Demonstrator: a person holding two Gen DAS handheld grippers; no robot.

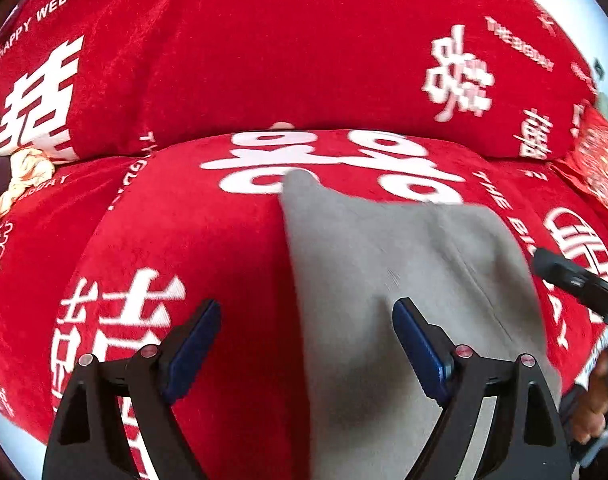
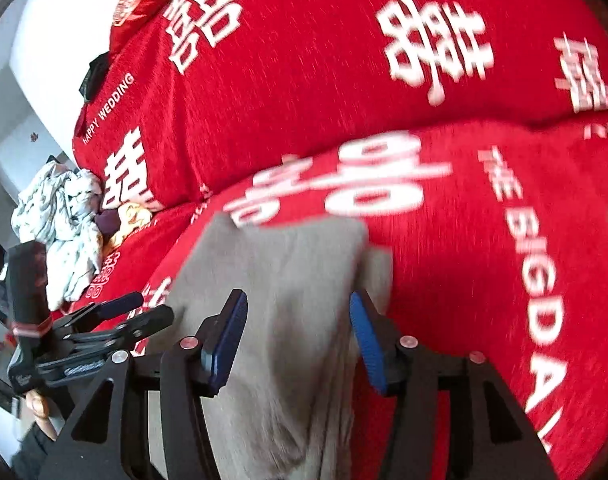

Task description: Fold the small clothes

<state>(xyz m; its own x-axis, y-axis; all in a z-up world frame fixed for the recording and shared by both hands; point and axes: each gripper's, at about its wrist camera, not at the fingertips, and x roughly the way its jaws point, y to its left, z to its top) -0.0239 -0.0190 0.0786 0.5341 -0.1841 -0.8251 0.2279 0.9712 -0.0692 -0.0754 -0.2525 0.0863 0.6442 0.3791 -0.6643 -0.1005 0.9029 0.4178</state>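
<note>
Flat grey knit garment (image 1: 404, 280) at lower centre on red printed sofa cover (image 1: 223, 240), beneath wide-open left claw (image 1: 308, 340) and right claw (image 2: 299, 340); best gripped evenly at matching edges.

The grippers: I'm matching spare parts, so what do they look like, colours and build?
Both look alike. The left gripper and right gripper have black angular frames with triangular cut-outs, two fingers lined with blue ribbed pads, and silver and pinkish pivot pins. From the right wrist view, the left one has a black handle with a red-and-white band. No cables show.
</note>
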